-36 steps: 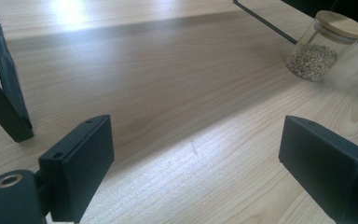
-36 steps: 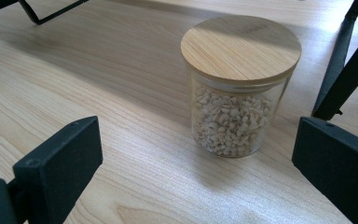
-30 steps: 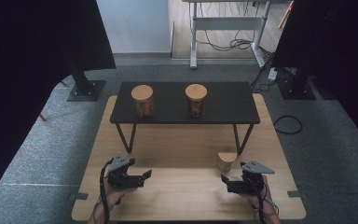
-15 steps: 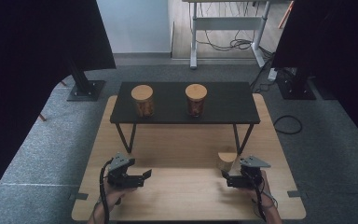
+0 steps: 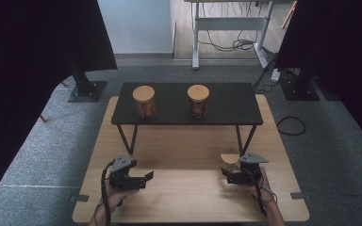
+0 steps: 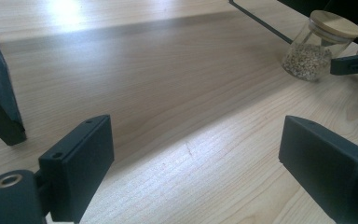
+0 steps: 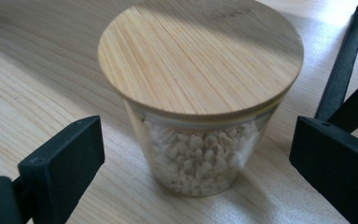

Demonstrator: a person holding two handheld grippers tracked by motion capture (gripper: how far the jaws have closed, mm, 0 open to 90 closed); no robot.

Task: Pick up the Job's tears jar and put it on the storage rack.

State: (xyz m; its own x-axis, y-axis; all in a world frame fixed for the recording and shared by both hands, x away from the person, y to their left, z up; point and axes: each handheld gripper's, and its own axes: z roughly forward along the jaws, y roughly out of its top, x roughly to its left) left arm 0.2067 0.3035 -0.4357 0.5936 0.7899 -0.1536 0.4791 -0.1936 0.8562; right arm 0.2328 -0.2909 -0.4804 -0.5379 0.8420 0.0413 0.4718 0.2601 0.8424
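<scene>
Right gripper view: jar [image 7: 200, 107] w/ pale grains betw spread, just-narrowing fingers [image 7: 63, 161], untouched; high view hides contents.

1. No text, label, brand, number or sign can be read in any of the views.
2. The wooden lid [image 7: 200, 56] of the glass jar [image 7: 198, 158] carries a faint mark near its far edge in the right gripper view, too blurred to read.
</scene>
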